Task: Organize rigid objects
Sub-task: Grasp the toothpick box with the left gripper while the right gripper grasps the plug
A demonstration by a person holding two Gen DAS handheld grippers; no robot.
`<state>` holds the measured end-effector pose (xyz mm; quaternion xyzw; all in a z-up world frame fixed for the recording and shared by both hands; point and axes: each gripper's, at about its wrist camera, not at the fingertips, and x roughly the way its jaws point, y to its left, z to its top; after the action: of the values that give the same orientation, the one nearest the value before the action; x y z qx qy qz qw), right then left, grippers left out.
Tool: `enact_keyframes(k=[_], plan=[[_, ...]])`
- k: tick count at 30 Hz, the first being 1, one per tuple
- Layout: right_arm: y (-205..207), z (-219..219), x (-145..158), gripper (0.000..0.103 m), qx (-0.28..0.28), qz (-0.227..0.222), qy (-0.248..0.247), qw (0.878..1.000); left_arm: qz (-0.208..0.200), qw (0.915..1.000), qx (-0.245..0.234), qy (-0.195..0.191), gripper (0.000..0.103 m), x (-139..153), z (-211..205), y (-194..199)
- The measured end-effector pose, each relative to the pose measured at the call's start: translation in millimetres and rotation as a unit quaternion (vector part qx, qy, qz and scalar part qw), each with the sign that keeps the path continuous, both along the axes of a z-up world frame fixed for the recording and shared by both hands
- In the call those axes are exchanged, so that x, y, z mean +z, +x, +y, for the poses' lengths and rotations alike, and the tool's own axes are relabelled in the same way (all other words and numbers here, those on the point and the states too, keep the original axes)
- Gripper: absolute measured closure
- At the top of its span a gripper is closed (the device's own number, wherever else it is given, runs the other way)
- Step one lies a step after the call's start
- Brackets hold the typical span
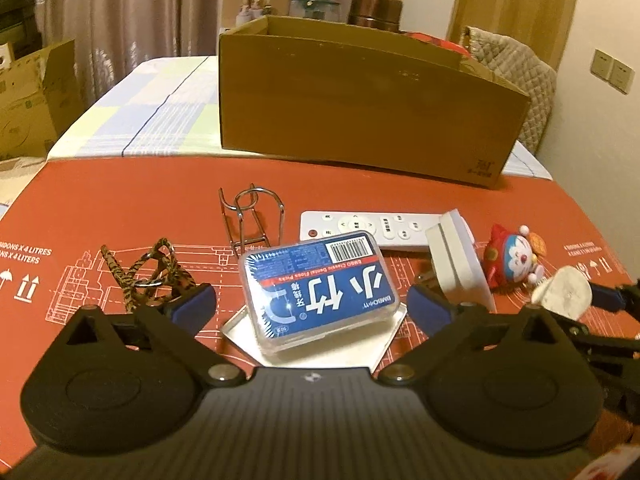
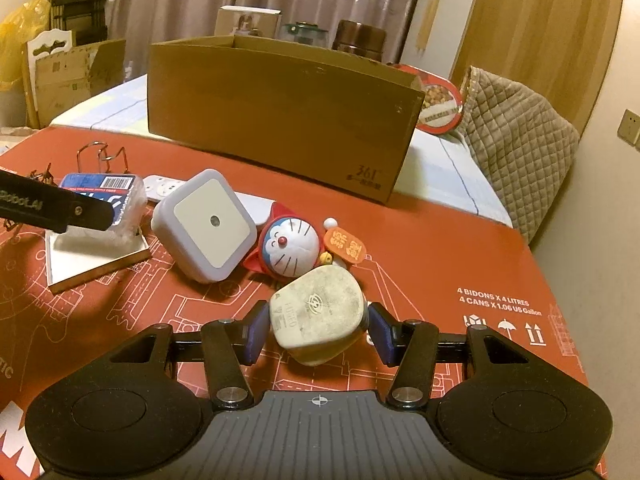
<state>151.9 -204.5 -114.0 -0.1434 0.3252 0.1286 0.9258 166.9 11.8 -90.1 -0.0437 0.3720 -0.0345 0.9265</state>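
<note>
The left gripper (image 1: 312, 300), jaws spread wide, straddles a clear floss-pick box (image 1: 318, 286) labelled "BMBO Classic Dental Floss Picks", which rests on a white tile (image 1: 256, 338) on the red mat (image 1: 120, 208) printed "4 CANS X 1.06 US Gallon". The right gripper (image 2: 316, 330), part-open, brackets a grubby white plug (image 2: 318, 316) near the mat's right edge; contact cannot be told. A Doraemon figurine (image 2: 290, 248), square night light (image 2: 208, 222) and remote control (image 1: 368, 226) lie between them. A cardboard box (image 2: 280, 108) marked "361°" stands at the mat's far edge.
</note>
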Motion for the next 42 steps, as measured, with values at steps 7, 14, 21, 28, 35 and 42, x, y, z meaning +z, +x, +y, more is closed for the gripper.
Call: enact_keyframes(k=[7,14,21,28,35,42], plan=[[-0.3,-2.2,0.4,0.053,-0.004,0.003,0.008,1.000,0.005,0.9993,0.021,0.031,0.001,-8.9,-14.6,11.6],[1.6,-7.5,1.1,0.053,-0.014,0.006,0.018,1.000,0.014,0.9987,0.023,0.042,0.012,-16.2,-18.9,15.7],[2.7,-10.0,5.7,0.053,-0.022,0.003,0.024,0.999,0.013,0.9985,0.013,0.051,0.014,-14.0,-16.1,9.9],[-0.2,-13.3,14.8,0.053,-0.027,-0.012,0.027,0.999,-0.002,0.9980,0.004,0.063,0.015,-3.2,-16.7,-0.2],[-4.6,-13.8,23.1,0.053,-0.028,-0.019,0.033,0.999,-0.008,0.9979,0.001,0.065,0.016,5.1,-14.0,-7.9],[-8.2,-11.3,31.6,0.053,-0.026,-0.029,0.039,0.998,-0.025,0.9972,-0.003,0.071,0.016,13.2,-13.7,-15.0]])
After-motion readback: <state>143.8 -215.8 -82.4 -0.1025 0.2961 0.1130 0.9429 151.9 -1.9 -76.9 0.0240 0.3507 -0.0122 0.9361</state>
